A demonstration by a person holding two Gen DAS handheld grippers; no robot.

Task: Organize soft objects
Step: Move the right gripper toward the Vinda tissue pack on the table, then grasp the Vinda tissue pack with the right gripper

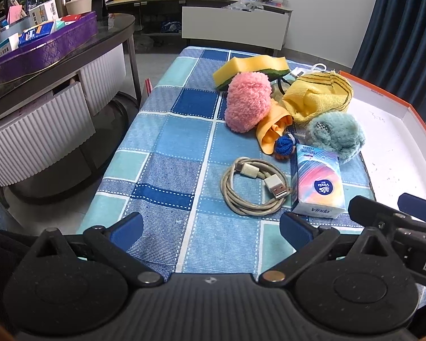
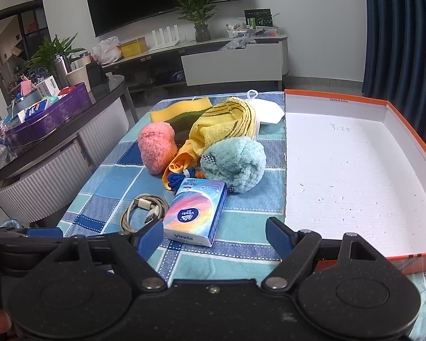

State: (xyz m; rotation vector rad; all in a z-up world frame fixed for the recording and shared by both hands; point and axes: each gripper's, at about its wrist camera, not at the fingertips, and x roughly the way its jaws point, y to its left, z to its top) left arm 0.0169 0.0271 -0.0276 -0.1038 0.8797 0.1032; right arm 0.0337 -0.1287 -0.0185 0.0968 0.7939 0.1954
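Both grippers are held low over the near edge of the counter (image 2: 241,207), which is covered by a blue-and-teal checked cloth. The left gripper (image 1: 210,227) and the right gripper (image 2: 214,234) both have their fingers spread wide, with nothing between them.

The soft things are heaped together at the far middle of the counter: a fluffy pink plush ball (image 2: 156,147), a fluffy pale-blue plush ball (image 2: 235,164), a yellow striped towel (image 2: 227,125), an orange rubber glove (image 2: 179,164), a small blue knitted toy (image 2: 174,182) and a yellow-and-green sponge (image 1: 250,68). A shallow orange-rimmed cardboard box with a white floor (image 2: 355,170), judged to be the destination, lies empty to the right.

Several risks are seen. Because the pile is touching and overlapping, one item could be dragged along with another when it is lifted. The glove lies partly under the towel and could be snagged. A coiled white USB cable (image 1: 252,190) and a rainbow-printed tissue pack (image 2: 196,213) lie nearest the fingers and could be taken by mistake or knocked aside. The plush balls could be pinched only by their fluff and dropped.
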